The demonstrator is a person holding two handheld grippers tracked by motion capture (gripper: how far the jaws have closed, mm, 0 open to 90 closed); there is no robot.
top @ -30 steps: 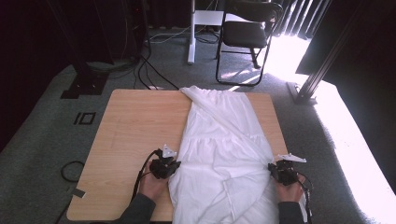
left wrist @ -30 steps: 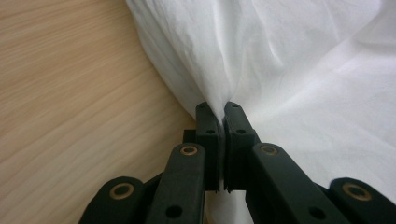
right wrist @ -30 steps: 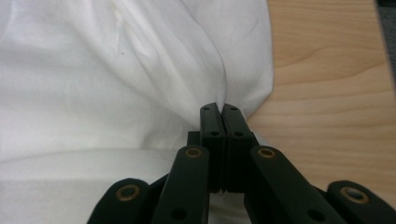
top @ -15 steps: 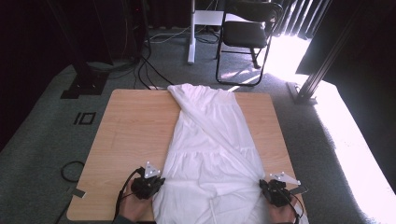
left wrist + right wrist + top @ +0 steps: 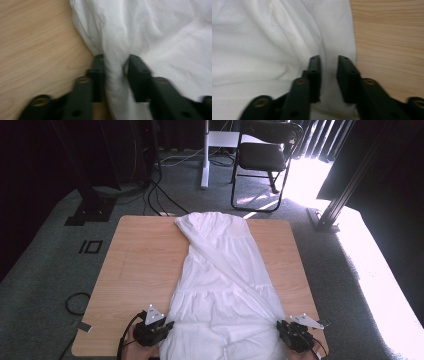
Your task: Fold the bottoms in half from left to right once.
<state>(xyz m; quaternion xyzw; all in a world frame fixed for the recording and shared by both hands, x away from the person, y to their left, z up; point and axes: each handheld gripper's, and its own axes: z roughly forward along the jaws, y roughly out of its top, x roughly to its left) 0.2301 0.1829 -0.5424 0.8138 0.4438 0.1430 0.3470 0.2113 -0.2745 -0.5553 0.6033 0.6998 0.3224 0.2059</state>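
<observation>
Near edge: my left gripper [image 5: 161, 327] and right gripper [image 5: 285, 332], jaws just opened partway, hem cloth loose between them. Dress [image 5: 222, 285] lies mid-table [image 5: 135, 265], long axis 6 to 12 o'clock, bodice at 12.

One white dress [image 5: 220, 285], one table [image 5: 135, 265], one chair [image 5: 265, 155], two hand-held grippers, left [image 5: 167, 325], right [image 5: 281, 326]; cables uncountable.
</observation>
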